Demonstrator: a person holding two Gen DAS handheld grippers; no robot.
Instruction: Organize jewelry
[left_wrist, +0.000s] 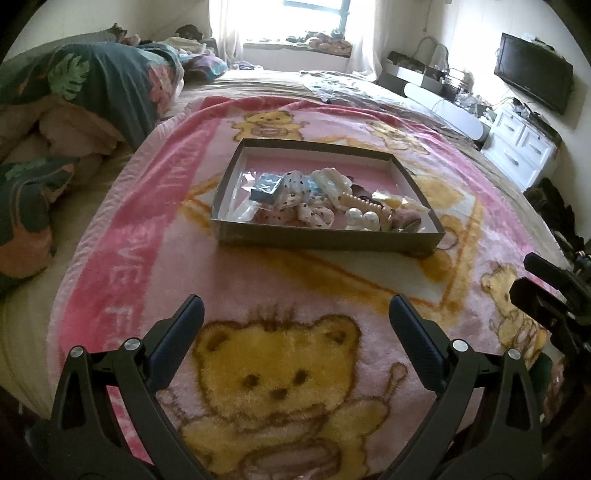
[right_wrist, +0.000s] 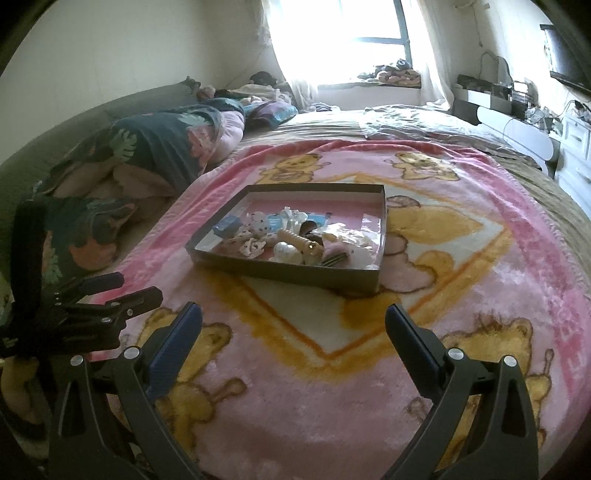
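Observation:
A shallow dark cardboard box (left_wrist: 325, 240) (right_wrist: 280, 271) with a pink floor lies on the bear-print blanket in the middle of the bed. Inside it sits a jumble of hair accessories and jewelry: spotted scrunchies (left_wrist: 295, 206), a pearl clip (left_wrist: 364, 218) (right_wrist: 286, 251), a beige claw clip (right_wrist: 299, 242), a small blue box (left_wrist: 266, 188) (right_wrist: 227, 225) and clear packets. My left gripper (left_wrist: 295, 306) hovers open over the blanket, short of the box, nothing between its fingers. My right gripper (right_wrist: 293, 314) is likewise open and holds nothing. Each gripper shows at the edge of the other's view.
A pink blanket (left_wrist: 280, 369) with yellow bears covers the bed. Rolled leaf-print bedding (left_wrist: 92, 88) lies along the left. White drawers (left_wrist: 524, 144) and a wall television (left_wrist: 535, 77) stand to the right. A bright window (right_wrist: 332, 33) is at the far end.

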